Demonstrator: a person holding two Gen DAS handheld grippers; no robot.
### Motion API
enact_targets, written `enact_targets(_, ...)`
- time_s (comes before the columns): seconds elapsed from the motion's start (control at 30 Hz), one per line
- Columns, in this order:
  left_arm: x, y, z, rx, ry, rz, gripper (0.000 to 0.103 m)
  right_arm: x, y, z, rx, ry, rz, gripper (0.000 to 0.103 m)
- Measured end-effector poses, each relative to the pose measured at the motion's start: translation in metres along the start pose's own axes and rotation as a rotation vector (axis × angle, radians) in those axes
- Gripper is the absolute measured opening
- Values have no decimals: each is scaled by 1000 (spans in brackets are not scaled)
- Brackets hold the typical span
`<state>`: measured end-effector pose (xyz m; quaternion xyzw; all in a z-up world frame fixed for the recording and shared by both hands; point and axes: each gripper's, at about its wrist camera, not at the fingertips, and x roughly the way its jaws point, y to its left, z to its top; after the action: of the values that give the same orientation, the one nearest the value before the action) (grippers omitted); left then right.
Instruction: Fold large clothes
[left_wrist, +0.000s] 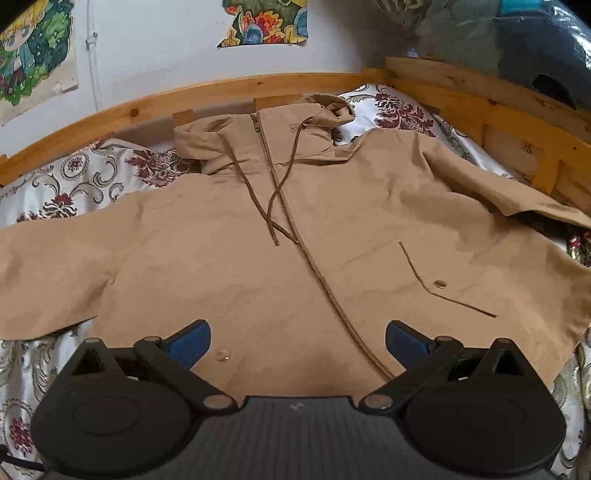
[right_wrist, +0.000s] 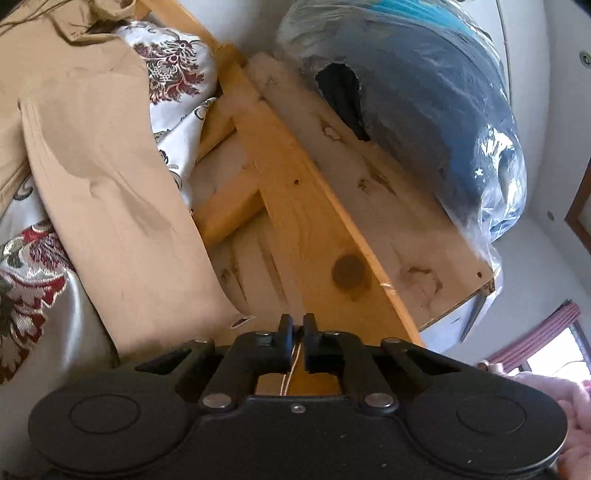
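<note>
Two grippers are at work over the bed, and they are doing different things. The right gripper has its fingers drawn almost fully together, with only a thin pale edge or thread showing in the slit between them; whether that is the cuff of the jacket sleeve I cannot tell for certain, though the sleeve end lies right beside the fingertips, against the wooden bed rail. A pinch there would make sense, since a sleeve end is the natural handle for swinging the sleeve in over the body. The left gripper hangs released, its blue-padded fingers spread wide above the hem, near a snap button and the foot of the zipper, probably ready to pin or lift the lower edge. Beyond them the tan hooded jacket lies face up and zipped, spread flat across the patterned bedspread, hood toward the headboard and sleeves out to either side, a layout that suits folding. A plastic-wrapped bundle sits on the board past the rail.
</note>
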<state>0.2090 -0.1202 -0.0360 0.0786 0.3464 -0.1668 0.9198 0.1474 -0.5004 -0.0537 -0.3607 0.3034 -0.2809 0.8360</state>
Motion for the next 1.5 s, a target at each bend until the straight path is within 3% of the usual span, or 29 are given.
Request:
enact_targets(0.3, 2, 1, 0, -33, -11, -23, 103, -31, -22, 15, 89, -70, 75, 0)
enact_targets(0.53, -1, 8, -12, -58, 2, -28, 103, -87, -69, 75, 275, -213, 244, 0)
enact_targets(0.7, -9, 17, -18, -74, -4, -28, 103, -150, -83, 144, 359, -434, 448, 0)
enact_targets(0.83, -14, 29, -24, -94, -8, -25, 103, -191, -71, 205, 408, -582, 698, 0)
enact_targets(0.97, -17, 46, -32, -131, -13, -24, 103, -229, -35, 268, 442, -709, 964, 0)
enact_targets(1.07, -18, 57, -40, -146, -12, -22, 103, -249, -11, 293, 430, -784, 1022, 0)
enact_targets(1.13, -16, 64, -44, -158, -9, -32, 103, -240, 2, 300, 414, -744, 1035, 3)
enact_targets(1.27, -10, 69, -41, -179, -17, -148, 103, -192, 18, 276, 393, -569, 978, 33)
enact_targets(1.37, -1, 60, -28, -159, -43, -256, 103, -149, 27, 227, 481, -359, 874, 52)
enact_targets(1.4, 4, 54, -23, -148, -48, -277, 103, -138, 29, 209, 526, -306, 836, 59)
enact_targets(1.47, 14, 38, -14, -120, -50, -309, 102, -123, 34, 166, 652, -193, 731, 82)
enact_targets(1.5, 21, 30, -8, -111, -48, -312, 103, -117, 38, 146, 715, -148, 686, 85)
